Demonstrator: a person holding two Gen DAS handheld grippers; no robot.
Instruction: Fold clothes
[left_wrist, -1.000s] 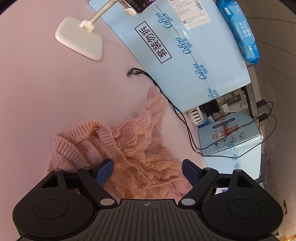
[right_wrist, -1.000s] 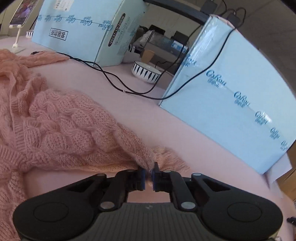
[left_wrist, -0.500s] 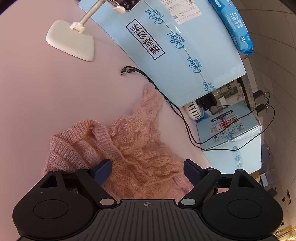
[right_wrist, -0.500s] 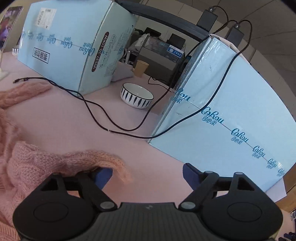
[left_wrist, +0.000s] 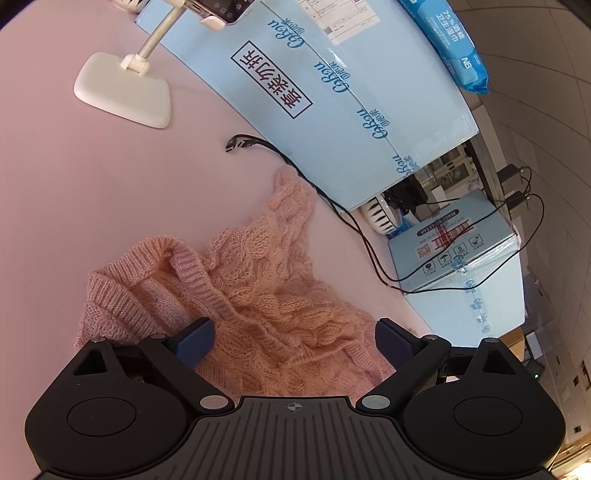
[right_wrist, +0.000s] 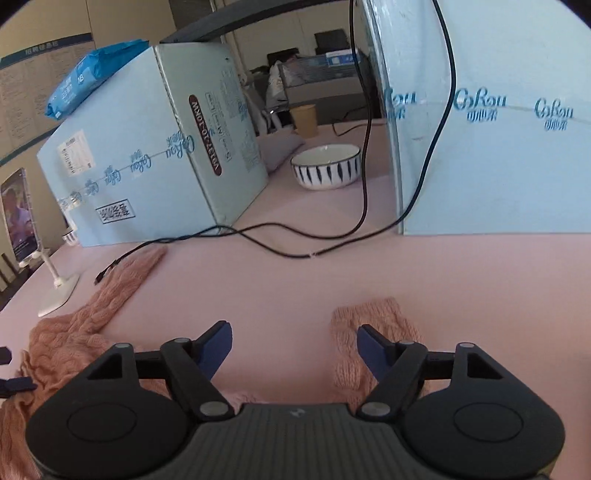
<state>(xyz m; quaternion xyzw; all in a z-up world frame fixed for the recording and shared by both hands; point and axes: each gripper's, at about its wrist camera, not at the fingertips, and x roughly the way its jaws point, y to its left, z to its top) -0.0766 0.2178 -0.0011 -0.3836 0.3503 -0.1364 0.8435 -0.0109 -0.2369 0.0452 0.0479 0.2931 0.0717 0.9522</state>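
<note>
Pink chunky cable-knit sweater (left_wrist: 273, 295) lies crumpled on pink table (left_wrist: 92, 192), near centre. Judged soft, light, stretchy, prone to snag. Left gripper (left_wrist: 293, 341) over knit, jaws opening, nothing pinched. Right gripper (right_wrist: 293, 345) released, jaws wide, sleeve end (right_wrist: 373, 317) just beside right finger. Best hold: ribbed neckline (left_wrist: 192, 273) or sleeve end.

The pink cable-knit sweater (left_wrist: 266, 295) lies crumpled on the pink table surface. One sleeve (right_wrist: 125, 280) extends flat toward the boxes.
</note>
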